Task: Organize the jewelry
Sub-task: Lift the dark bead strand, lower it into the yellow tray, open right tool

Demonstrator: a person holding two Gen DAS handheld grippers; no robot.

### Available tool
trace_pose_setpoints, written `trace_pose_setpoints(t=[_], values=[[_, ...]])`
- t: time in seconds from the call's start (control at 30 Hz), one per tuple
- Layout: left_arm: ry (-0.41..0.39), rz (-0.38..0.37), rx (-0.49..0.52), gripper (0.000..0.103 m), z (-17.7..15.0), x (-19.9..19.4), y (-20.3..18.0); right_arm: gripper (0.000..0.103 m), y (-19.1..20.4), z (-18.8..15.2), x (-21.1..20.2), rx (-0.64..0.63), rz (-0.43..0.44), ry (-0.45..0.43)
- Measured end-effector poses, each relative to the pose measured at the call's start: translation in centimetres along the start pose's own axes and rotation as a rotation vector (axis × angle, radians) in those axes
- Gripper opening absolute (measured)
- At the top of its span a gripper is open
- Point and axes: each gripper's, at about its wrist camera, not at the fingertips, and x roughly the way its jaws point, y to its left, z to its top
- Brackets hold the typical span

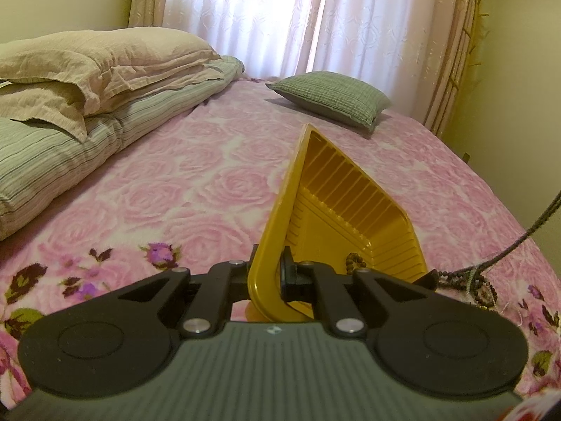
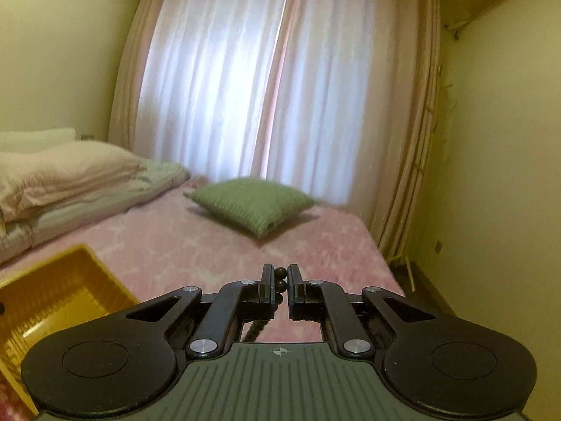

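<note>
My left gripper (image 1: 270, 273) is shut on the near rim of a yellow ribbed plastic tray (image 1: 336, 203) and tilts it up off the pink rose bedspread. A brown bead string (image 1: 354, 261) lies in the tray's low corner. My right gripper (image 2: 279, 277) is shut on a string of dark round beads (image 2: 279, 282) that hangs down below the jaws, lifted above the bed. In the left wrist view this dark strand (image 1: 519, 242) rises to the right from a pile of beaded jewelry (image 1: 473, 284) on the bedspread. The tray also shows in the right wrist view (image 2: 52, 294), lower left.
A green checked cushion (image 1: 333, 98) lies at the far side of the bed. Folded quilts and a beige pillow (image 1: 87, 80) are stacked at the left. Curtains (image 2: 266, 80) hang behind; the bed's right edge drops off near the wall.
</note>
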Motion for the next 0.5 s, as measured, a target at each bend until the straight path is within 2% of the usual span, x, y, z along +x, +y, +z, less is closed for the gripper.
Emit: trace_pose_setpoints(t=[0.5], values=[[-0.008,-0.009,0.015,0.008,0.6,0.0,-0.6,0.007,-0.3,7.5,-4.0,-0.092,-0.055,-0.198]])
